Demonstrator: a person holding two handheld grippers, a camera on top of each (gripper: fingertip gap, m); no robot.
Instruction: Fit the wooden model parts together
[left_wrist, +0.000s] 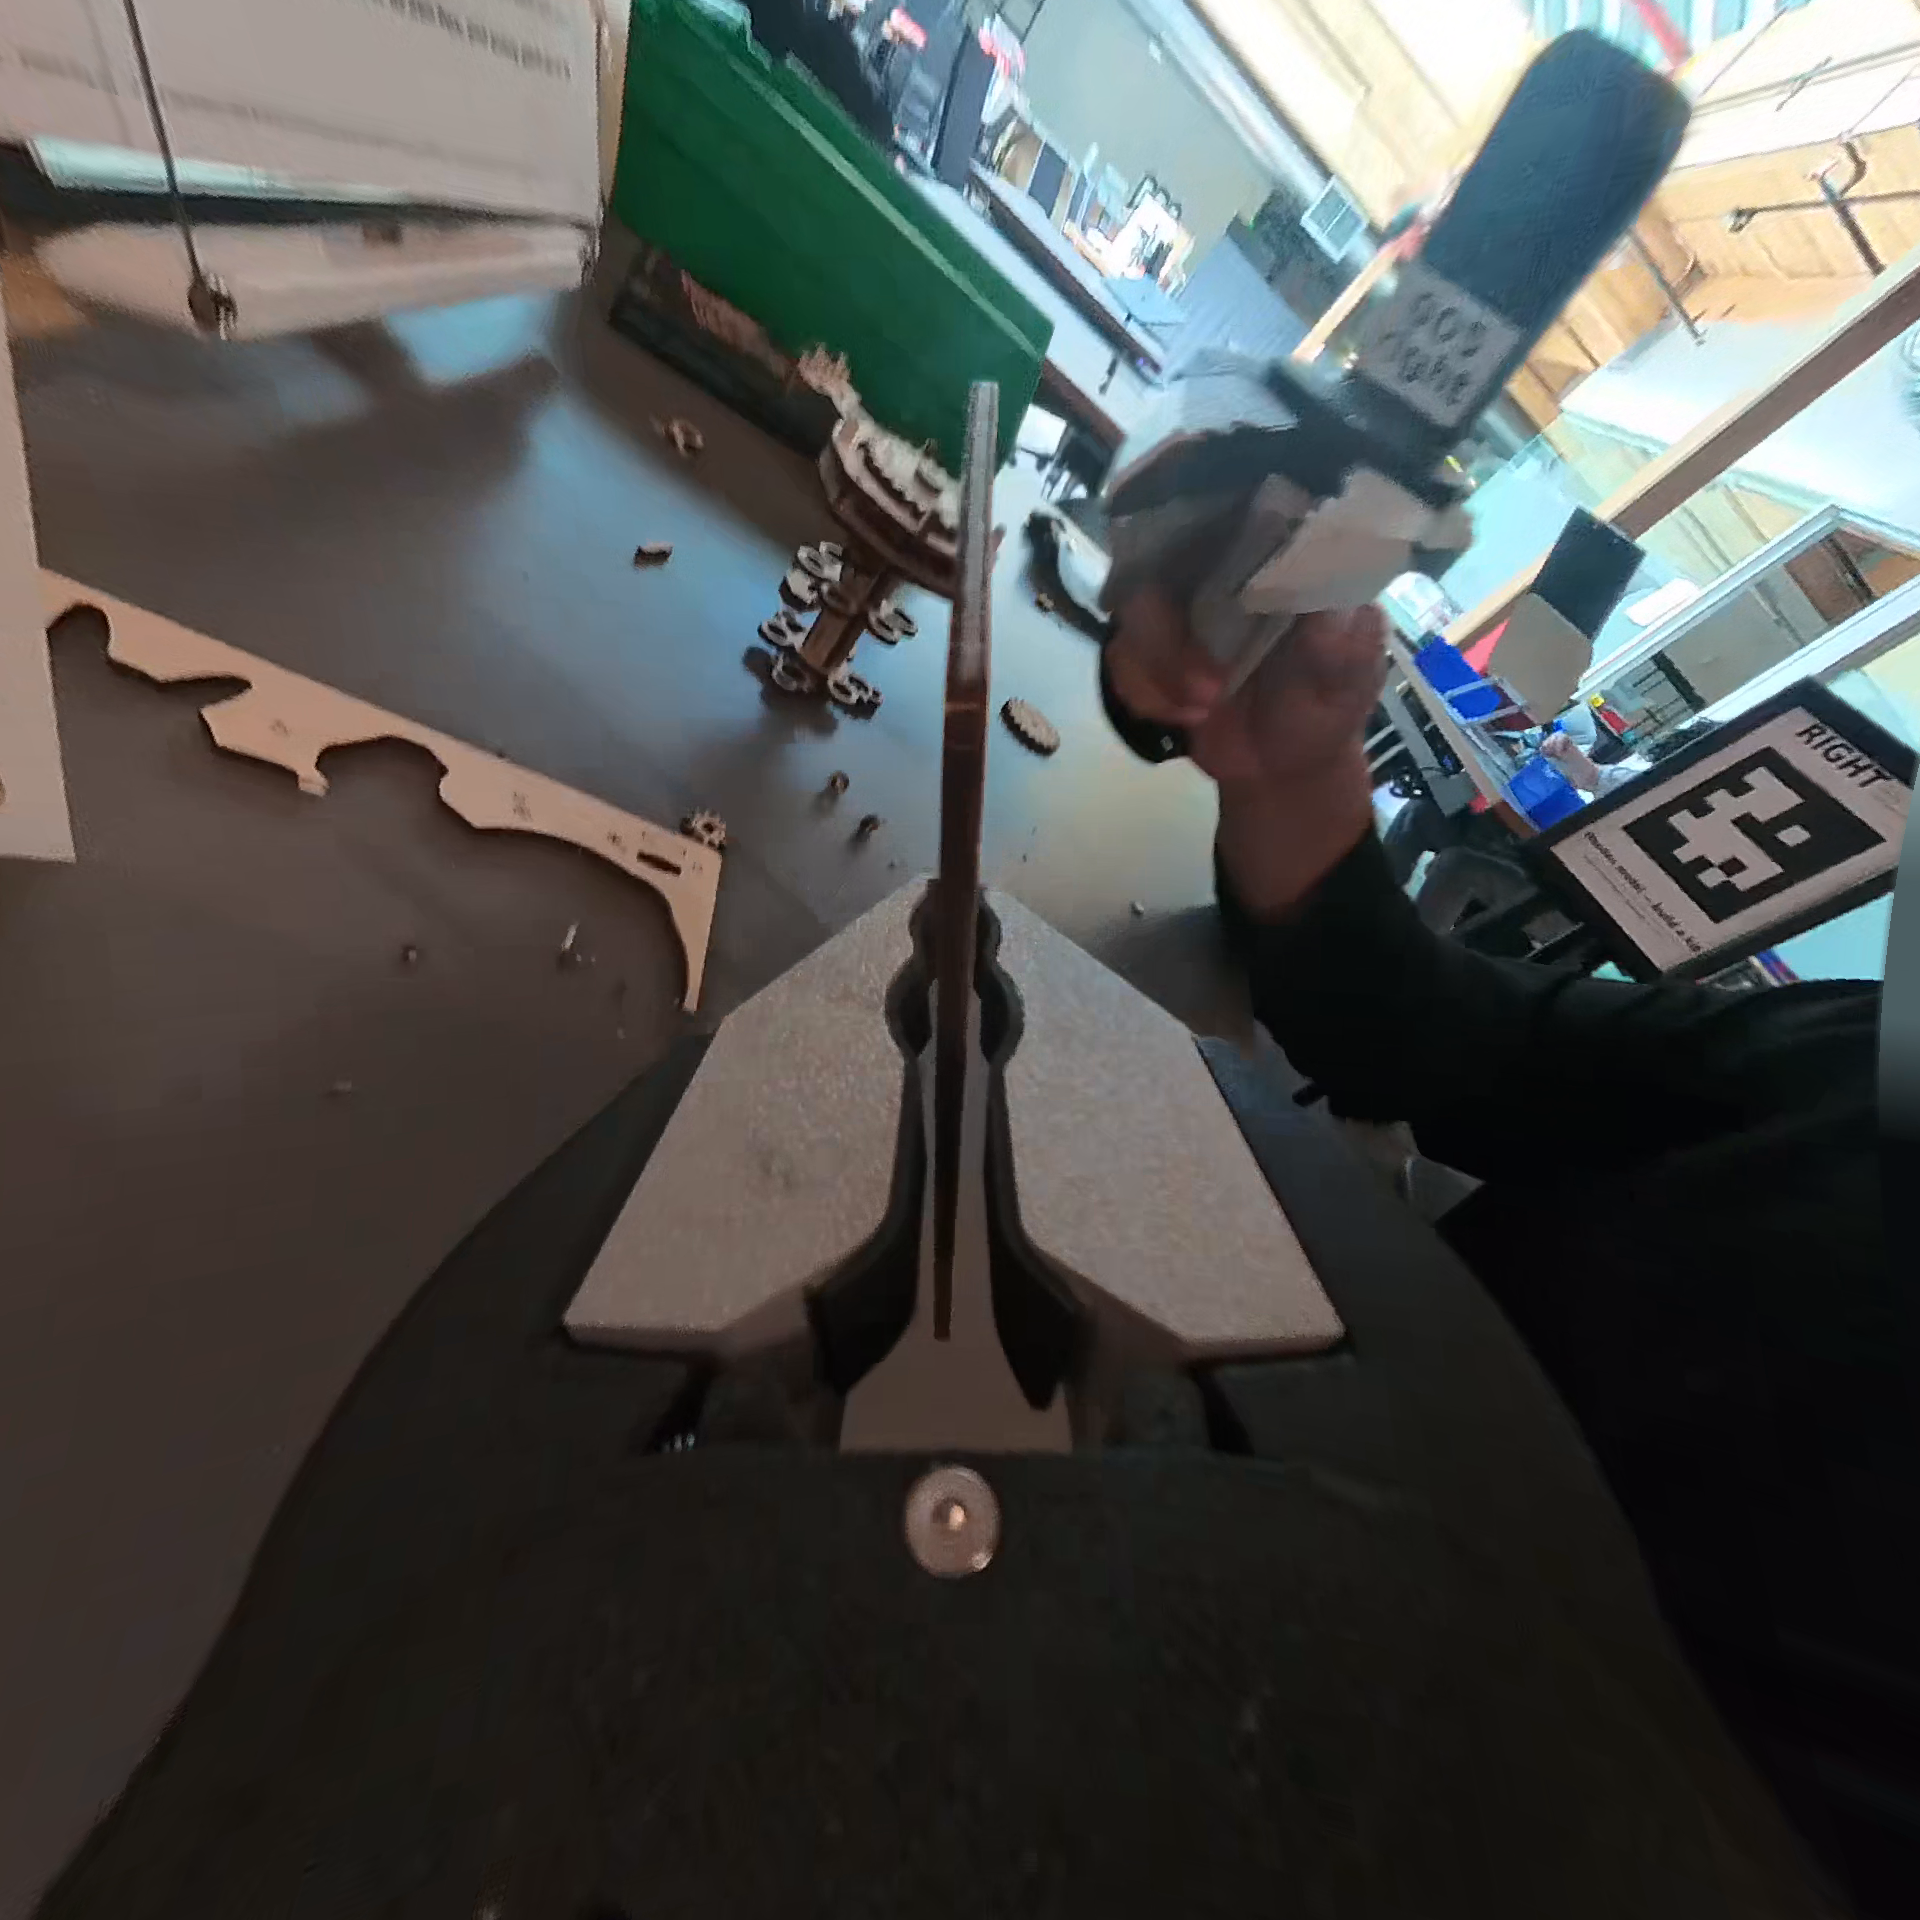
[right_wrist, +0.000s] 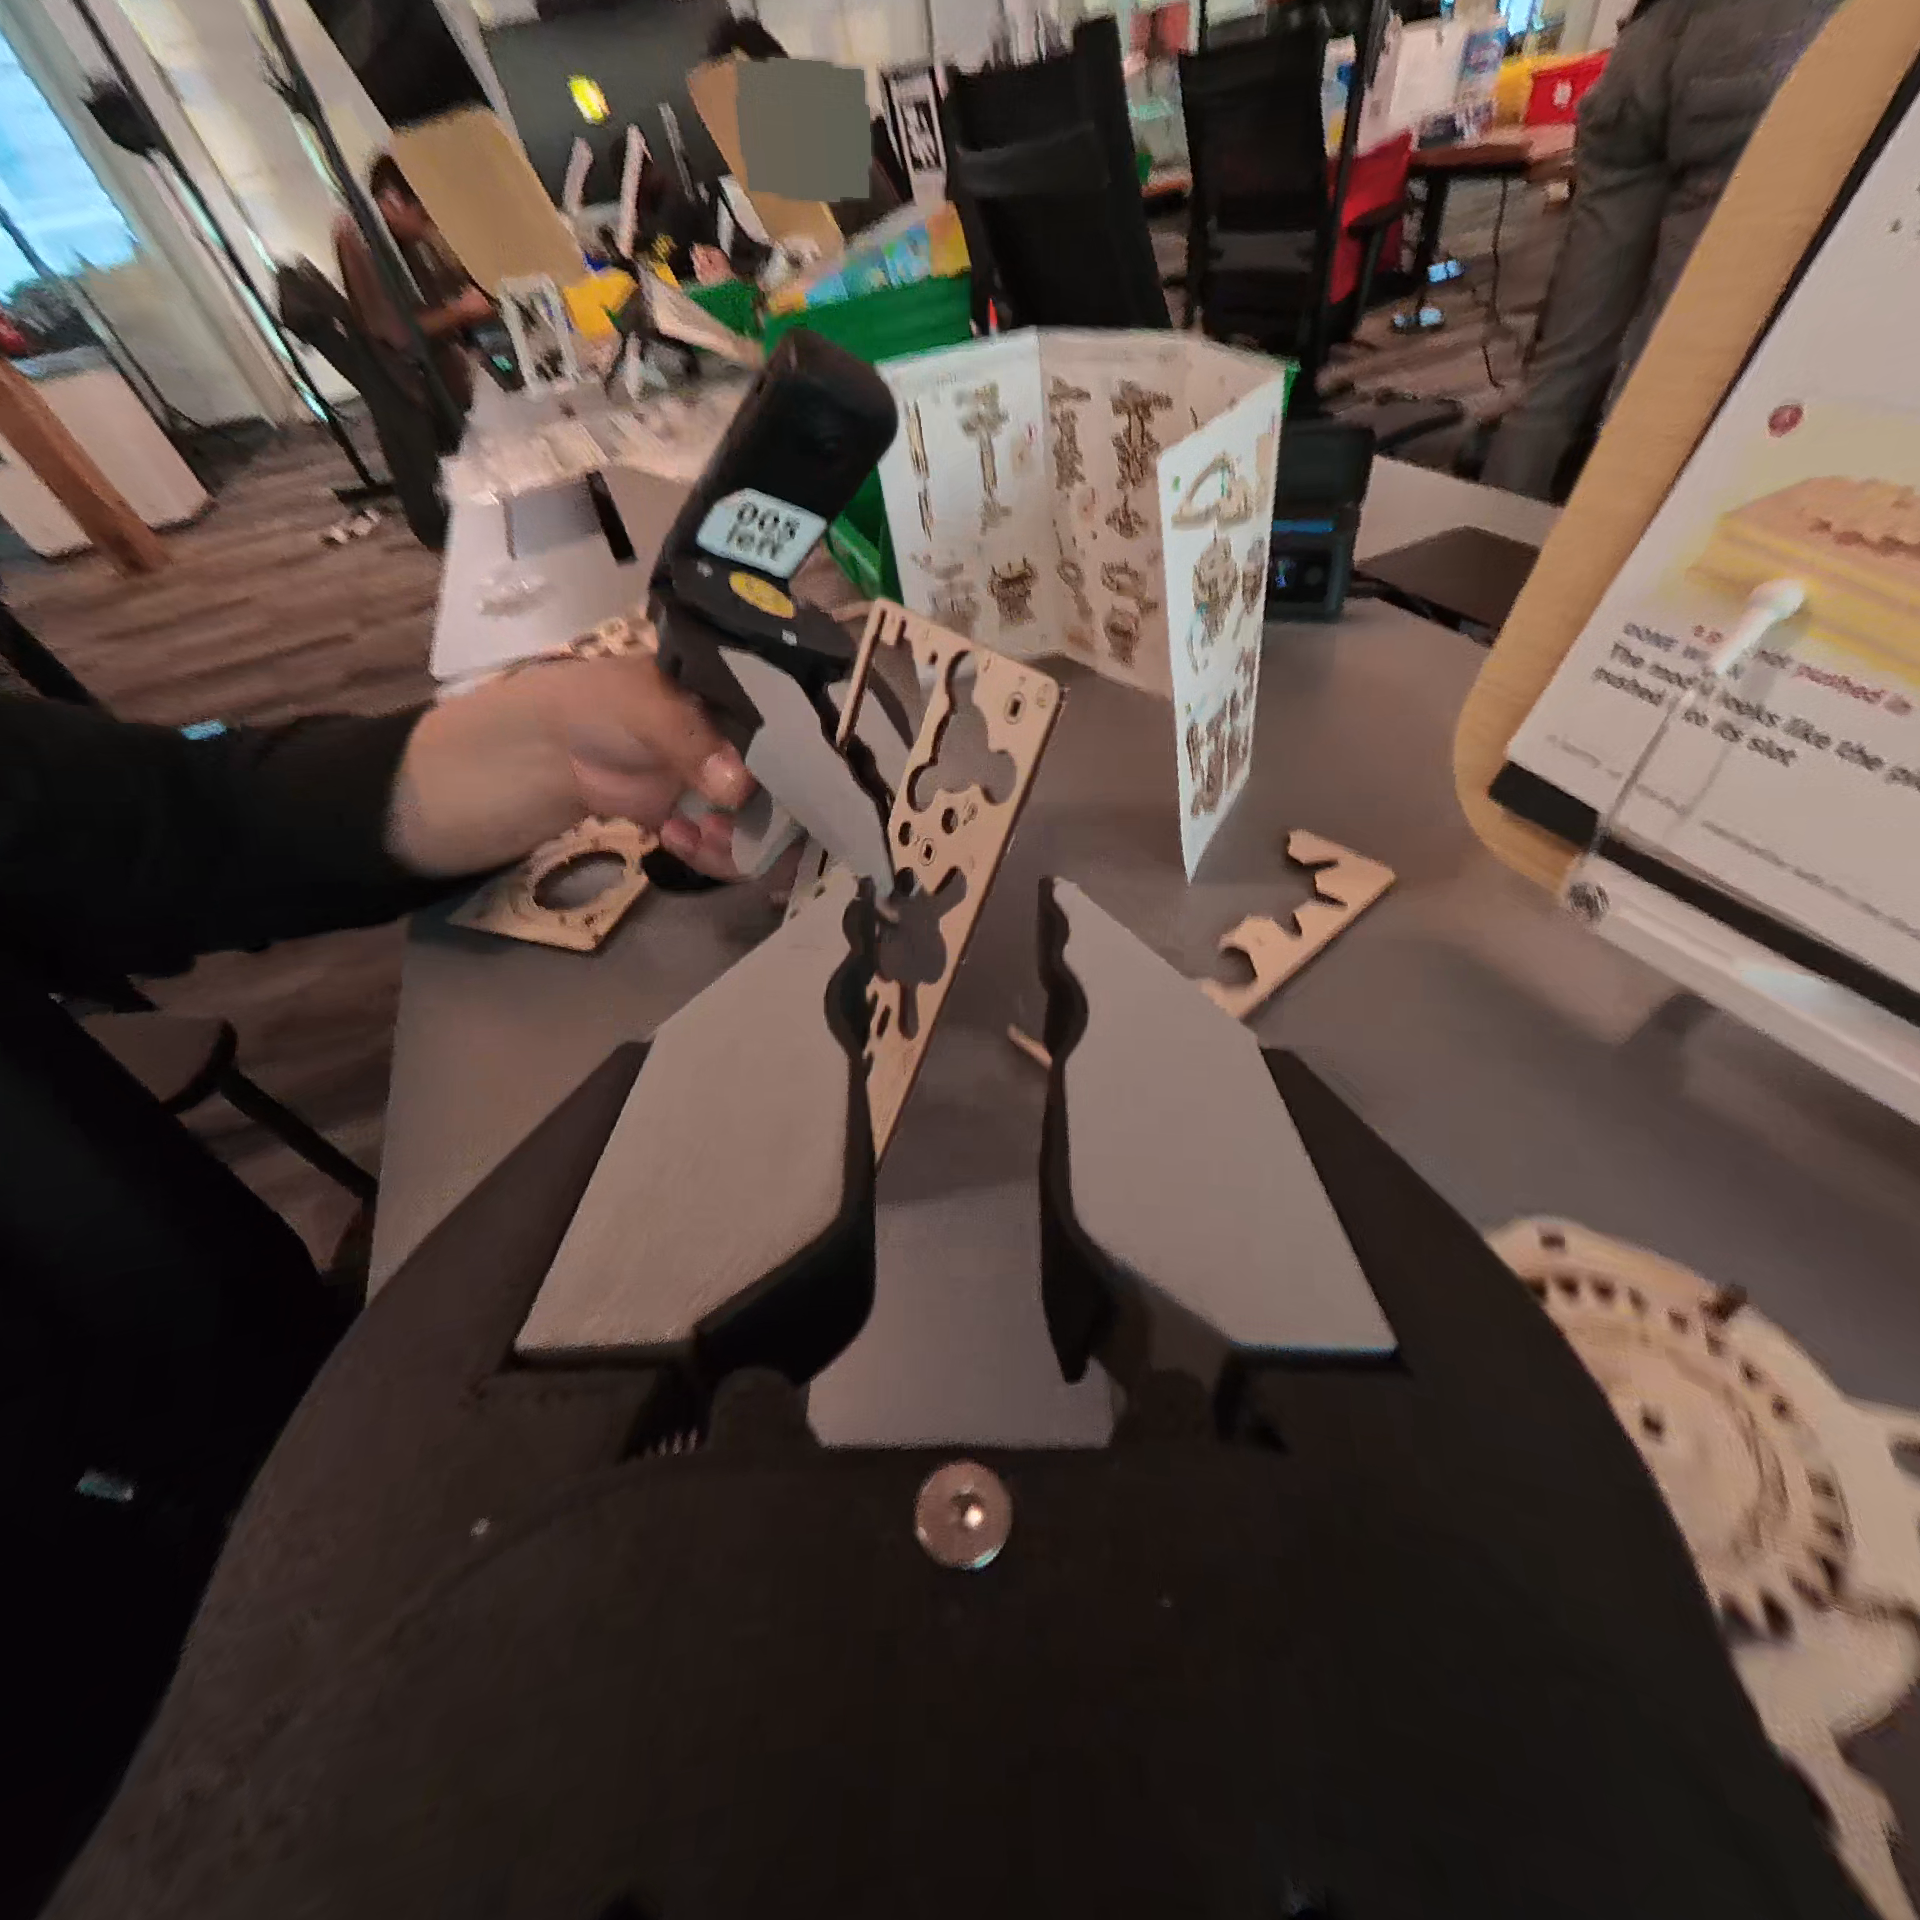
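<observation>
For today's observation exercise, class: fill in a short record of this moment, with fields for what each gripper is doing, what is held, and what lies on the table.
left gripper: jaws shut on the thin laser-cut plywood sheet with cut-out holes, held up off the table
right gripper: jaws open, empty, close to the sheet
table: dark grey tabletop
loose on it: pale wavy-edged plywood offcut strip; part-built brown wooden model
backdrop: folded white paper instruction leaflet standing upright
</observation>
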